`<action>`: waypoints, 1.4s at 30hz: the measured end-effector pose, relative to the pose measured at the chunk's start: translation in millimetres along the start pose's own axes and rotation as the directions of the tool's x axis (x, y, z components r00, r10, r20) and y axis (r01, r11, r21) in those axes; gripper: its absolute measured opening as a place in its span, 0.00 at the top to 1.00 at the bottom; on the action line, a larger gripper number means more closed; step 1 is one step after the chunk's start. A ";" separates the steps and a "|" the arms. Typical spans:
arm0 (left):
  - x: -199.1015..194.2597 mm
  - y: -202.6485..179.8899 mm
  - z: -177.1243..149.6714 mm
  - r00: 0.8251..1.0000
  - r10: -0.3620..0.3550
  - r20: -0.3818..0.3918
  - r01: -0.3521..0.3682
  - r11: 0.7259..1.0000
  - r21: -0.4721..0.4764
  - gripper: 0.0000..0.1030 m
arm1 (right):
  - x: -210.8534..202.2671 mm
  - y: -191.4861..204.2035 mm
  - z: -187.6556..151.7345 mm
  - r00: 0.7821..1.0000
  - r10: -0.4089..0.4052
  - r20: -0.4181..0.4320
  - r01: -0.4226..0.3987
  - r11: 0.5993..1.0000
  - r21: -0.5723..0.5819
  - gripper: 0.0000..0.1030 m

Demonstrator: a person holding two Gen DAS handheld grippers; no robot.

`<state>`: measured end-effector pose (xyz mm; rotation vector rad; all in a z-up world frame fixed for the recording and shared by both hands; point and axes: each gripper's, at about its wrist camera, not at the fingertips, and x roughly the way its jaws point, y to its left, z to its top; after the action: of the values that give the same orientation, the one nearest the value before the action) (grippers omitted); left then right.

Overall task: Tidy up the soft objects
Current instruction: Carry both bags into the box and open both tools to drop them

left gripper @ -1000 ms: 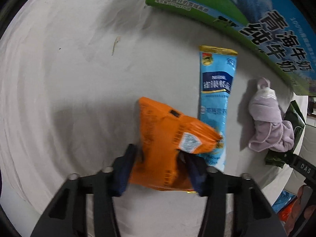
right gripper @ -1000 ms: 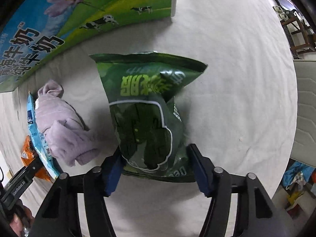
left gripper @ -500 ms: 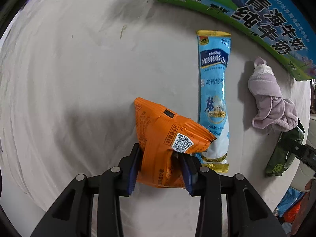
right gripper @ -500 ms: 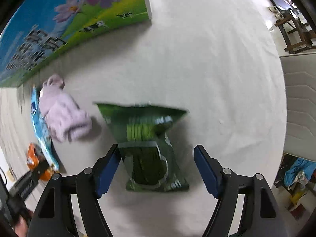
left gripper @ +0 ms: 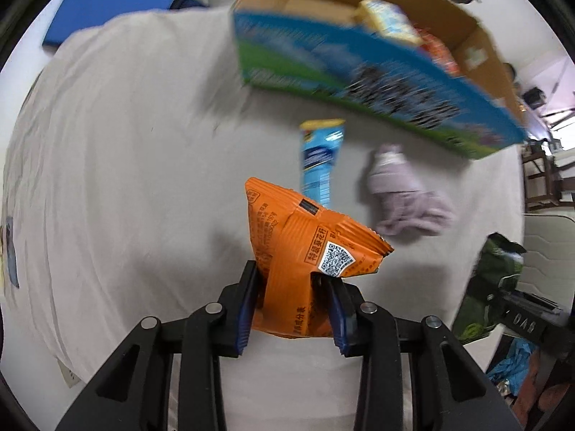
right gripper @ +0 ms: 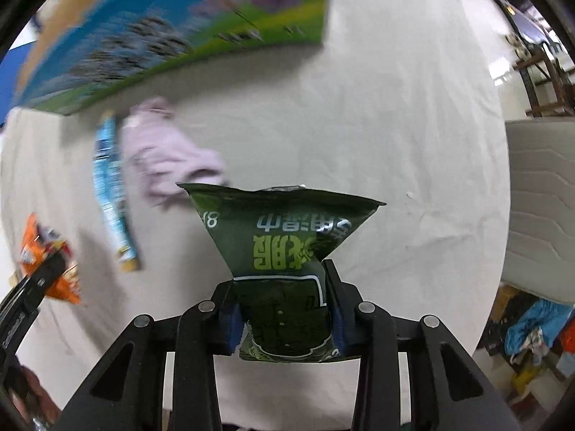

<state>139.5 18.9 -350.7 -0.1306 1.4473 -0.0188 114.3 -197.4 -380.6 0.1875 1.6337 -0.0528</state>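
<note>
My left gripper (left gripper: 293, 303) is closing on an orange snack packet (left gripper: 305, 251), pads pressed on its sides, and holds it off the white cloth (left gripper: 125, 179). My right gripper (right gripper: 284, 318) is closing on a dark green snack bag (right gripper: 284, 237) and squeezes its lower half, also raised above the cloth. A blue stick sachet (left gripper: 320, 158) and a crumpled lilac cloth (left gripper: 402, 194) lie on the table beyond. In the right wrist view the orange packet (right gripper: 43, 255) shows at the far left; the green bag (left gripper: 492, 287) shows at the left wrist view's right edge.
An open cardboard box (left gripper: 377, 61) with a blue and green printed side stands at the far end, with several packets inside. A blue board (left gripper: 104, 10) lies past the table's far left corner. A padded chair (right gripper: 539, 208) stands to the right, with clutter on the floor.
Both grippers have risen with their packets, and the table looks farther away. The right jaws opened wide around the green bag, then clamped on it. The box's open top has come into view.
</note>
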 end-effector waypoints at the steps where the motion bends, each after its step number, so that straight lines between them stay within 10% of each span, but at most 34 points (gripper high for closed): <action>1: -9.5 -9.1 -2.5 1.000 -0.009 0.016 0.009 1.000 0.016 0.69 | -8.5 6.1 -3.8 1.000 0.005 0.012 -0.005 1.000 -0.011 0.62; 18: -111.7 -43.3 51.7 0.979 -0.140 0.147 0.124 0.985 0.117 0.69 | -130.0 34.5 30.0 0.978 0.112 0.175 -0.098 0.992 -0.085 0.64; 25: -121.0 -43.4 122.1 0.969 -0.157 0.193 0.131 0.982 0.139 0.69 | -164.1 46.0 91.9 0.962 0.138 0.235 -0.120 0.989 -0.086 0.64; 42: -30.9 -34.5 293.3 0.996 -0.055 0.071 0.045 0.988 0.145 0.69 | -87.7 60.8 266.7 0.988 0.010 0.155 -0.014 1.000 0.025 0.64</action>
<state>428.3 10.4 -282.3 -0.0494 1.3634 -0.1569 392.0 -184.9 -308.2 0.2083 1.4772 -0.0781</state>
